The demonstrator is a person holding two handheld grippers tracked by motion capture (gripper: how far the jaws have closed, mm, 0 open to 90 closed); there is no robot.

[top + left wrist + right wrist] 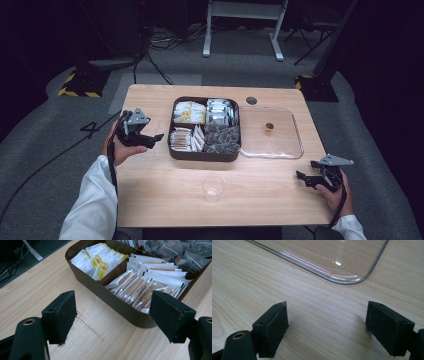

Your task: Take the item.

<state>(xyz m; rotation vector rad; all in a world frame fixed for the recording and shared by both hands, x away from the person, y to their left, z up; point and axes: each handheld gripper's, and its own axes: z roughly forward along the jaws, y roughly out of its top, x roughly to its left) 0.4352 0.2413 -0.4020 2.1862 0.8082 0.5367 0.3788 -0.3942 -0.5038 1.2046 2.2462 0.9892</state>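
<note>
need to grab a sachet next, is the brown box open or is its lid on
Open. The brown box has no lid on it: its sachets lie exposed in their compartments. The clear lid lies flat on the table, to the box's right.

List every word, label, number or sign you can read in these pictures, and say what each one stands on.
None can be read.
Yellow labels on the white sachets in the brown compartment box: print too blurred.
Round marks on the dark see-through pouches: too small.
Green-and-red print on packets at the far edge: cut off, unreadable.
Brown-striped white sachets: no legible text.
</note>
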